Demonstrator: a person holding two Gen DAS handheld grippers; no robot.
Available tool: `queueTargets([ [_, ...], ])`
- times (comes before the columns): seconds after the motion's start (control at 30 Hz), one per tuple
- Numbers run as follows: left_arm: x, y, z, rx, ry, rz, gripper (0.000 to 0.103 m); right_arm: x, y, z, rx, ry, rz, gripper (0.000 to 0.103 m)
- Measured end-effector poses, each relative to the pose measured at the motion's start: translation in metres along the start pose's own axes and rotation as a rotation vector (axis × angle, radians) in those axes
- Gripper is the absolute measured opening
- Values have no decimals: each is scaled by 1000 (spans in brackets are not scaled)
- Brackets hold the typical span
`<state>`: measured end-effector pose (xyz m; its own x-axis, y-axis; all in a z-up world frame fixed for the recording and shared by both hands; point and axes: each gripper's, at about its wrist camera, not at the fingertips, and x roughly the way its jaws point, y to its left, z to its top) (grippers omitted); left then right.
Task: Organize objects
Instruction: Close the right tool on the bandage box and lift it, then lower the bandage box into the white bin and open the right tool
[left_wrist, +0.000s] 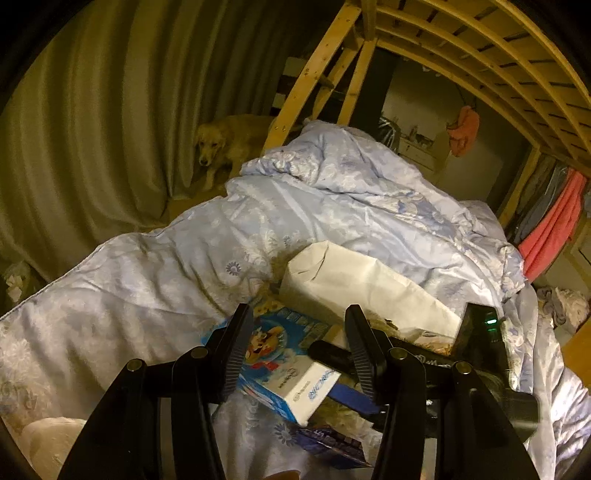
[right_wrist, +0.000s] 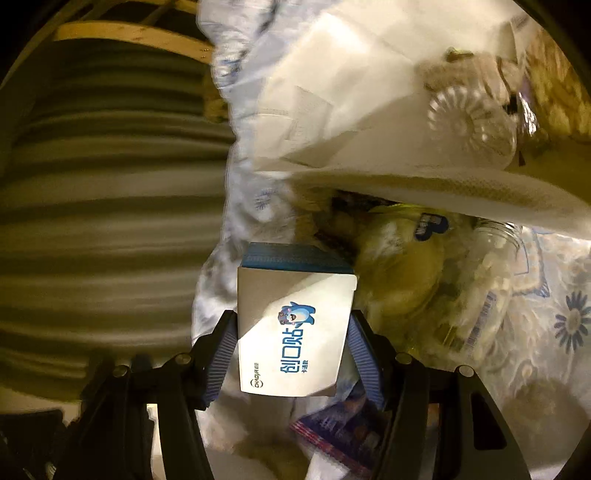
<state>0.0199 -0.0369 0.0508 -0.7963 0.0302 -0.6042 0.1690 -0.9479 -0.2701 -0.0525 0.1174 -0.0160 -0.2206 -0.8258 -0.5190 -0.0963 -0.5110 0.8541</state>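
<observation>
A small blue and white plaster box (left_wrist: 291, 373) with a cartoon on its top hangs tilted above the bedding. My left gripper (left_wrist: 299, 314) is shut on it, one black finger on either side. My right gripper (left_wrist: 338, 374) reaches in from the right, and its fingers (left_wrist: 328, 352) cross the box's white end. In the right wrist view the same box (right_wrist: 295, 325) fills the gap of the right gripper (right_wrist: 291, 317). Both blue ribbed pads (right_wrist: 221, 350) press on its sides. The left gripper does not show in that view.
A rumpled pale blue duvet (left_wrist: 332, 192) covers the bed, with a white wrapped package (left_wrist: 354, 284) on it. A clear plastic bottle (right_wrist: 472, 125), a yellow bag (right_wrist: 399, 266) and a purple booklet (right_wrist: 340, 435) lie near. A dog (left_wrist: 218, 147) stands by the curtain (left_wrist: 92, 129) and the wooden bed frame (left_wrist: 314, 74).
</observation>
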Motion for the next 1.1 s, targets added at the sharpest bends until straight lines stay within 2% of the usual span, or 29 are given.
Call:
queueTargets([
  [0.07, -6, -1, 1, 6, -25, -16, 50, -14, 12, -1, -38, -25, 34, 59],
  [0.17, -17, 0, 3, 4, -76, -45, 51, -47, 32, -3, -127, -125, 42, 59],
  [0.37, -20, -5, 3, 16, -107, -85, 51, -106, 57, -8, -277, -371, -11, 59],
  [0.47, -11, -12, 1, 35, -81, -87, 51, -119, 58, -5, -306, -458, -91, 59],
  [0.57, 0, -20, -3, 37, -27, -107, 51, -125, 51, 0, -308, -499, -154, 59],
  [0.7, 6, -32, -9, 57, -11, -105, 51, -115, 34, 9, -281, -511, -215, 59],
  [0.87, 6, -38, -13, 71, -8, -105, 51, -112, 20, 15, -254, -495, -234, 59],
  [1.1, 4, -38, -12, 66, -12, -104, 51, -115, 25, 8, -276, -509, -238, 59],
])
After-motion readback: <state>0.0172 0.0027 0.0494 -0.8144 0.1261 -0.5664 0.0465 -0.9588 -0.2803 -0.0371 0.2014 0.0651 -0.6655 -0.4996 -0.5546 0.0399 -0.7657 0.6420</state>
